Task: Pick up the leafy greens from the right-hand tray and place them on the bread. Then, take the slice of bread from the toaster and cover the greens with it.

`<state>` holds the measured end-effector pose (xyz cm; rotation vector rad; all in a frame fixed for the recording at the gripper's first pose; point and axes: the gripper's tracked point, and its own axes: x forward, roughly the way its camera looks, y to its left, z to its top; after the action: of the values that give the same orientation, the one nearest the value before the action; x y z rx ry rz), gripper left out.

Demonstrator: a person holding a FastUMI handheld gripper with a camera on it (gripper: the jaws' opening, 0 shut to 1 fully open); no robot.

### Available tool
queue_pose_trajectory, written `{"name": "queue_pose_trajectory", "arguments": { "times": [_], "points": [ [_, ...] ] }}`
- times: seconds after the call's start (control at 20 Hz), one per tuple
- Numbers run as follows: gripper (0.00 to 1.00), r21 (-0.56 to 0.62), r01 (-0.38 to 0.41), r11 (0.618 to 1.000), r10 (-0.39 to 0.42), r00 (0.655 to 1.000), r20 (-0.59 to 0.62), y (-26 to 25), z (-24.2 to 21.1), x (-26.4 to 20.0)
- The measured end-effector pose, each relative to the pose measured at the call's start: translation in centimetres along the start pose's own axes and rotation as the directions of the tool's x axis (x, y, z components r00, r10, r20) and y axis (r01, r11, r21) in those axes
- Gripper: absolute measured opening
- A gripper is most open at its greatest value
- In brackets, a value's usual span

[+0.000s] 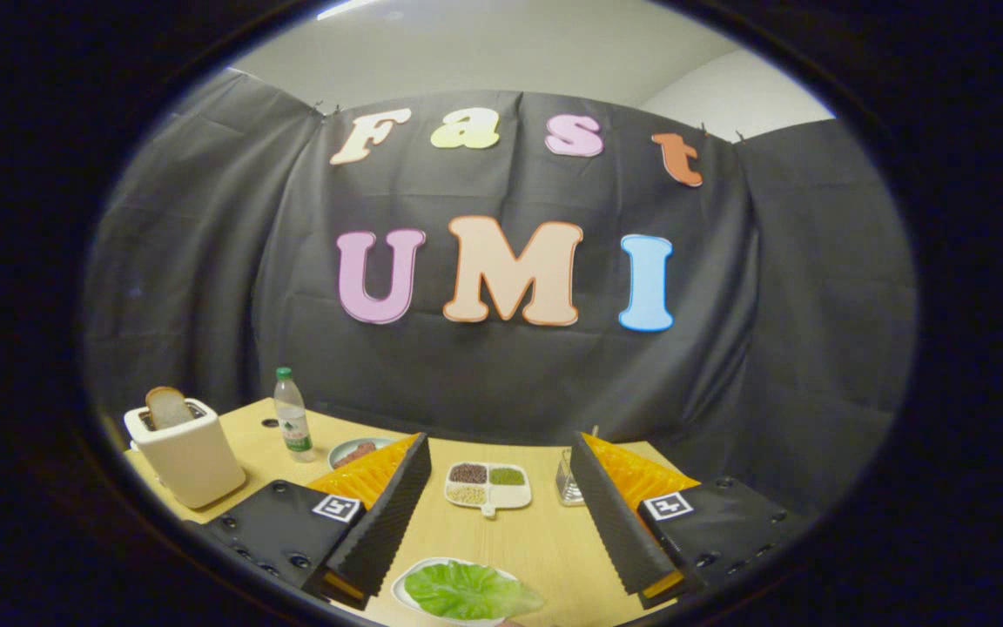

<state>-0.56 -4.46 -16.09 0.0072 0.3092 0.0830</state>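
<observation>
Lettuce leaf (465, 589) bottom centre, gripper (494, 505) fingers wide, empty; we risk pinching its white tray (404, 582) rim, leaf is thin

Broad, bright green lettuce leaf (469, 589), glossy and veined, lying flat on a white oval tray (400, 585), at 6 o'clock between the spread black fingers. Tan-crusted slice of bread (168, 406) standing upright, half out of the slot of a cream box-shaped toaster (191, 459), at 10 o'clock beyond the left finger, on the pale wooden table (545, 544).
</observation>
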Motion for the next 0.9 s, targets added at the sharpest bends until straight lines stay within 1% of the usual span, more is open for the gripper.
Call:
{"name": "queue_pose_trajectory", "arguments": {
  "times": [0.15,0.35,0.65,0.9],
  "points": [
    [1.00,0.009,-0.012,1.000,0.013,0.996,-0.092,-0.8,-4.3,0.4],
    [1.00,0.012,-0.025,1.000,0.027,0.978,-0.205,-1.9,-10.3,0.7],
    [1.00,0.043,-0.041,0.998,0.054,0.937,-0.344,-2.9,-18.0,0.7],
    [1.00,0.087,-0.061,0.994,0.093,0.894,-0.437,-2.7,-22.6,0.7]
  ]
}}
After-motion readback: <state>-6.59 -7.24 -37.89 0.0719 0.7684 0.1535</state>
